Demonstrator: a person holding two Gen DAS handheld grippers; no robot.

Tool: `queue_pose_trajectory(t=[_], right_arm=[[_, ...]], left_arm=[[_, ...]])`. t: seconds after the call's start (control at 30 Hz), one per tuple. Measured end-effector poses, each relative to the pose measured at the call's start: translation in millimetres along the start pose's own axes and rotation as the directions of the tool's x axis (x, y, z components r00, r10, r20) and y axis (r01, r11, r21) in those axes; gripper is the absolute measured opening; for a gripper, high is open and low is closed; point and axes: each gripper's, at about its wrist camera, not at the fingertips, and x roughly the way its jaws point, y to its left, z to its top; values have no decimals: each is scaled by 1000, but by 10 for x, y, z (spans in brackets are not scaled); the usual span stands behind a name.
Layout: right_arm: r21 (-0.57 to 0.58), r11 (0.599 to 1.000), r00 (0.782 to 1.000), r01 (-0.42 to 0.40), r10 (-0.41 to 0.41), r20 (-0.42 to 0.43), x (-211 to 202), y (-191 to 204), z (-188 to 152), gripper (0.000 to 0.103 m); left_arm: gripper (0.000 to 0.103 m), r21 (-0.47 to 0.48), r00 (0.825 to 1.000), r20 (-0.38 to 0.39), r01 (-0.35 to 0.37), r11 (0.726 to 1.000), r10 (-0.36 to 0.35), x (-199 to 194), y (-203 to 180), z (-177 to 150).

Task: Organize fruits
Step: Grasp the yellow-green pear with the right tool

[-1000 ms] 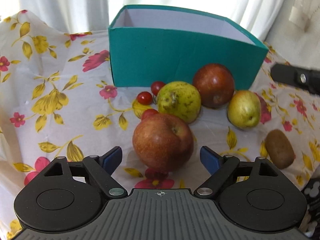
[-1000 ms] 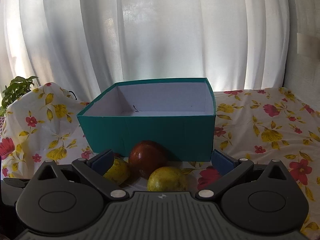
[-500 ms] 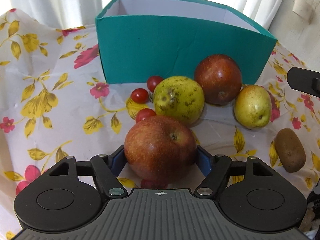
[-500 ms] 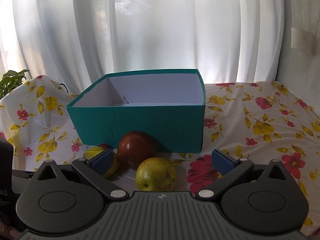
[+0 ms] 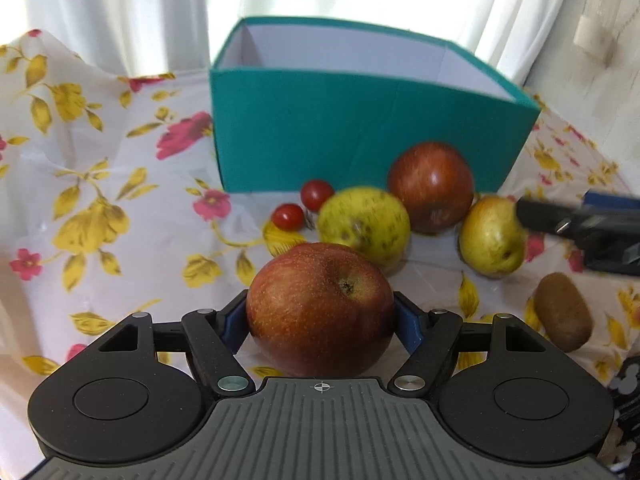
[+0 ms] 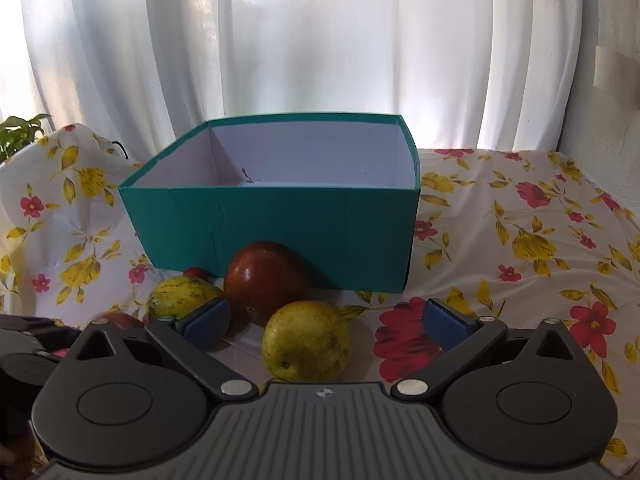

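— What has the left gripper (image 5: pixel 321 316) got?

— A red apple (image 5: pixel 320 308). Its blue fingers (image 5: pixel 408 322) have just closed in and now press on both sides of the apple, which sits in front of the other fruit on the flowered cloth (image 5: pixel 100 184). Whether the apple is off the cloth I cannot tell.

— And the right gripper (image 6: pixel 326 320)?

— Its fingers are spread wide and grasp nothing. A yellow pear (image 6: pixel 306 340) lies between them on the cloth, touching neither one.

— Where is the rest of the fruit?

— All outside the teal box (image 5: pixel 360 136), which stands open at the back. A dark red apple (image 5: pixel 432 186) sits close against the box's front wall. Left of it lies a spotted green pear (image 5: pixel 364 224), with two cherry tomatoes (image 5: pixel 288 215) just beside that. A kiwi (image 5: pixel 562 322) lies off to the right, apart from the others.

— Anything behind?

— White curtains (image 6: pixel 320 40), and a bit of green plant (image 6: pixel 20 132) at the far left.
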Motion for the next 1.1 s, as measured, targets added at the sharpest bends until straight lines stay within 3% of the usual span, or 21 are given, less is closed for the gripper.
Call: queue_pose_trajectory(t=[0.27, 0.83, 0.9, 1.1], right_arm=[[-37, 998, 993, 49, -52, -108, 335, 163, -76, 102], [-38, 998, 982, 59, -65, -178, 687, 241, -103, 73], [-37, 998, 981, 56, -62, -186, 728, 243, -102, 65], [-15, 999, 984, 51, -53, -171, 738, 218, -119, 63]], left_arm=[[77, -16, 1000, 14, 0, 1000, 0, -196, 37, 18], [77, -22, 1000, 6, 12, 1000, -12, -220, 72, 36], [77, -22, 1000, 4, 13, 1000, -13, -217, 70, 36], [77, -15, 1000, -4, 6, 1000, -6, -232, 46, 41]])
